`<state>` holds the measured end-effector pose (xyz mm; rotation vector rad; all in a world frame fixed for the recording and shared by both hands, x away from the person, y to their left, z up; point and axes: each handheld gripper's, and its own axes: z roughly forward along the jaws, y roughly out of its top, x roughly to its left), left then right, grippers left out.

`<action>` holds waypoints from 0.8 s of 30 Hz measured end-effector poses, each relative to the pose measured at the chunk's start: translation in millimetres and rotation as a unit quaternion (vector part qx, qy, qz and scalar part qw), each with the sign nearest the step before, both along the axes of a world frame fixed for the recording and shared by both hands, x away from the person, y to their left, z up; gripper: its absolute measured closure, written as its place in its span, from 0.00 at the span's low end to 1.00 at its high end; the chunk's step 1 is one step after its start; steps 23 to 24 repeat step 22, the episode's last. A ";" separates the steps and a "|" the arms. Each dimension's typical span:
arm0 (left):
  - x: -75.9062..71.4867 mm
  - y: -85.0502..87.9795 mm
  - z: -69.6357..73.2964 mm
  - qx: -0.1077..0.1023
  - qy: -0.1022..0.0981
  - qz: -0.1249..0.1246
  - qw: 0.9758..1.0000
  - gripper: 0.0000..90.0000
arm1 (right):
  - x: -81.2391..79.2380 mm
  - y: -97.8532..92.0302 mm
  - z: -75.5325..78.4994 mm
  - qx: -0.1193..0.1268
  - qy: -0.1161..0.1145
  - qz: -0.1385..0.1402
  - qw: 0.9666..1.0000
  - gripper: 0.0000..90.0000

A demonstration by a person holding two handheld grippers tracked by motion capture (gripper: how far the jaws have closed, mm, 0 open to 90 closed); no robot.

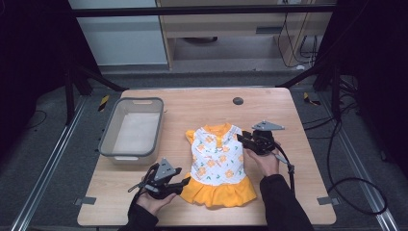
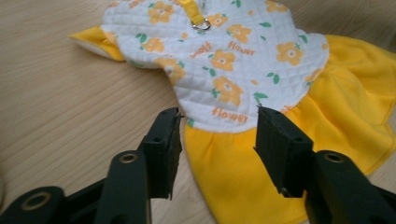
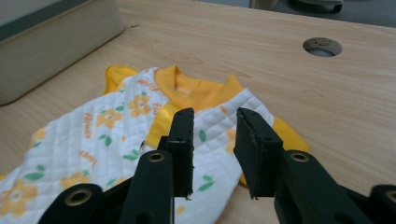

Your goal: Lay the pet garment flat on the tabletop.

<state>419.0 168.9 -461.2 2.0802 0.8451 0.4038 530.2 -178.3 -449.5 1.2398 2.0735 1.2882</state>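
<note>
A small dress lies flat on the wooden table, collar toward the far side; it has a white quilted top with orange flowers and a yellow skirt. My left gripper is at the skirt's left corner, near the front edge. In the left gripper view its jaws stand open just above the seam where the dress turns yellow, nothing pinched. My right gripper hovers by the right shoulder. In the right gripper view it is open over the dress near the yellow collar, holding nothing.
A grey plastic bin stands at the table's left, seen too as the bin's wall in the right gripper view. A round cable hole sits near the far edge. Cables trail over the floor at the right.
</note>
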 end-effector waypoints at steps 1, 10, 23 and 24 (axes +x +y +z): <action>-0.8 2.9 -0.1 -0.001 -0.001 0.003 1.000 0.52 | -6.5 -2.7 2.3 0.002 0.000 0.004 1.000 0.72; -8.6 33.9 -4.0 -0.010 0.000 0.025 1.000 0.37 | -46.8 -27.2 1.7 -0.006 0.003 -0.004 1.000 0.46; -17.5 74.5 -14.7 -0.006 0.015 0.070 0.997 0.31 | -86.9 -61.1 -23.5 -0.020 0.015 -0.023 0.999 0.23; -17.5 74.5 -14.7 -0.006 0.015 0.070 0.997 0.31 | -86.9 -61.1 -23.5 -0.020 0.015 -0.023 0.999 0.23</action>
